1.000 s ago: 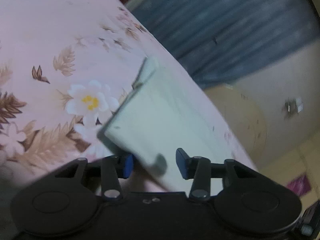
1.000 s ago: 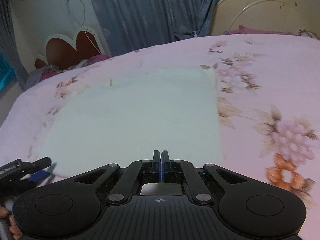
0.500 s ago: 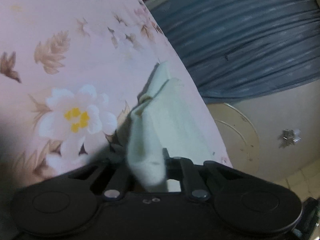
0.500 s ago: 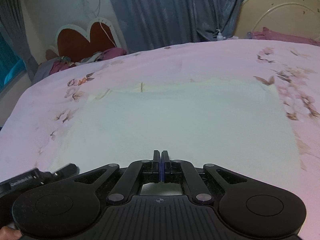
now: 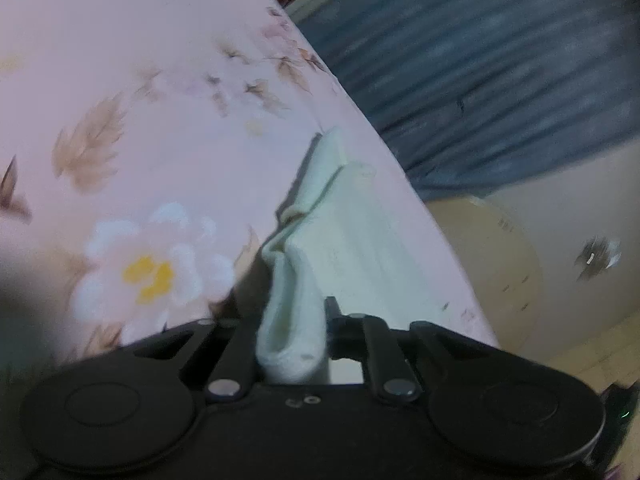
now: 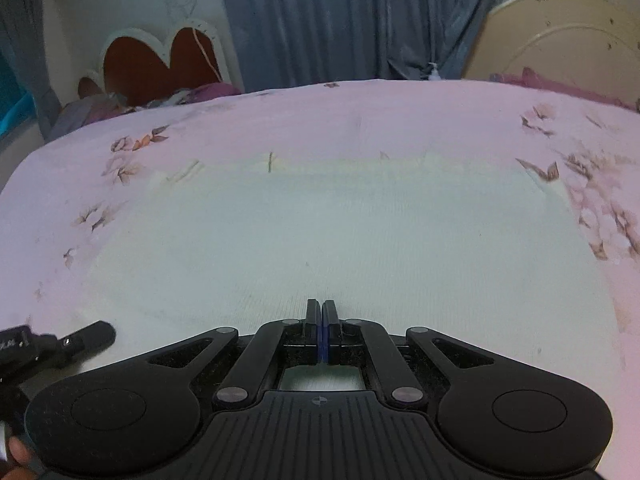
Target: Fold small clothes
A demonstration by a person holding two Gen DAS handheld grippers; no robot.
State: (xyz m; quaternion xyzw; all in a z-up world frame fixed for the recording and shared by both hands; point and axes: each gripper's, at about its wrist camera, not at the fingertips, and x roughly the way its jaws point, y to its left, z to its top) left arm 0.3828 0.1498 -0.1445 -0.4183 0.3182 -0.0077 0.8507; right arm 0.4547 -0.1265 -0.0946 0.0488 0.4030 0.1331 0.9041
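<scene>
A pale mint-white cloth (image 6: 320,236) lies spread flat on the pink floral bedsheet (image 6: 360,120). In the left wrist view my left gripper (image 5: 292,320) is shut on a bunched corner of the cloth (image 5: 296,320), and the rest of it (image 5: 348,236) trails away along the bed's edge. My right gripper (image 6: 322,320) is shut at the cloth's near edge, pads together; whether any fabric sits between them is hidden. The left gripper also shows at the lower left of the right wrist view (image 6: 84,336).
The bedsheet (image 5: 140,100) drops off at the right in the left wrist view. Blue curtains (image 6: 340,20), a red heart-shaped board (image 6: 160,56) and a cream round panel (image 6: 560,52) stand behind the bed. Clothes (image 6: 208,92) are piled at the far left.
My left gripper has closed on the cloth's corner and bunched it up. The right wrist view has swung so the cloth now lies centred ahead.
</scene>
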